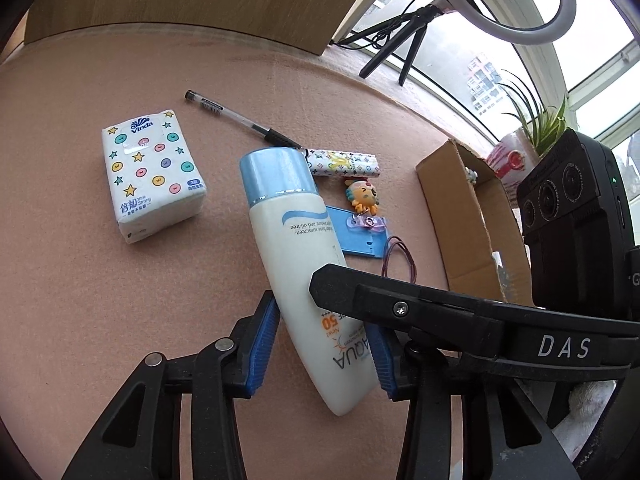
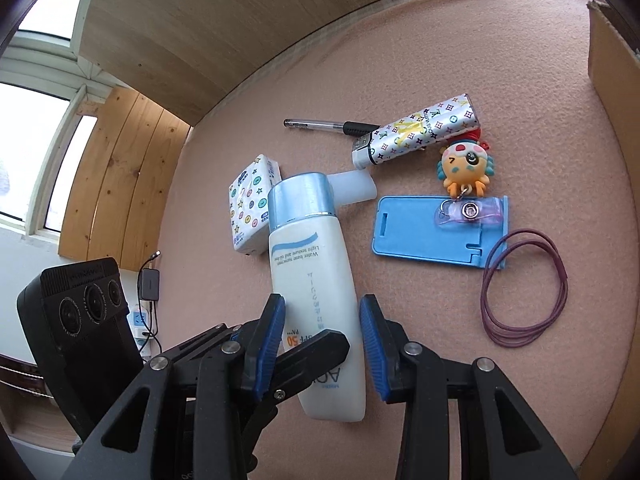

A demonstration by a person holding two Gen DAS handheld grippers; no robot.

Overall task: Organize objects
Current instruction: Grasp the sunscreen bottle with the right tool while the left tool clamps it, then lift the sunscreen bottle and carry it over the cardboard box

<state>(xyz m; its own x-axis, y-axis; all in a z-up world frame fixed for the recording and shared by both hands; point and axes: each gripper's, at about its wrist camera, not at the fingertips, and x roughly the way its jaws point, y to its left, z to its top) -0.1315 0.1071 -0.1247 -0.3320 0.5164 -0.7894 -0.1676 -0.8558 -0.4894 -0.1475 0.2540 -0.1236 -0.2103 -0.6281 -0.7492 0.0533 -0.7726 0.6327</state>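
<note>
A white sunscreen bottle (image 1: pixel 288 248) with a light blue cap points away from me, cap end farthest. My left gripper (image 1: pixel 320 352) is shut on its lower body, a blue pad pressed on each side. My right gripper (image 2: pixel 322 332) is shut on the same bottle (image 2: pixel 316 264) at about the same height. One black finger of the right gripper crosses over the bottle in the left wrist view. Whether the bottle rests on the pink mat I cannot tell.
On the mat lie a tissue pack (image 1: pixel 154 176), a pen (image 1: pixel 240 120), a patterned lighter (image 2: pixel 420 132), an octopus keychain (image 2: pixel 464 168), a blue phone stand (image 2: pixel 424 236) and purple bands (image 2: pixel 524 288). An open cardboard box (image 1: pixel 460 208) stands to the right, with a wooden board (image 1: pixel 180 0) behind.
</note>
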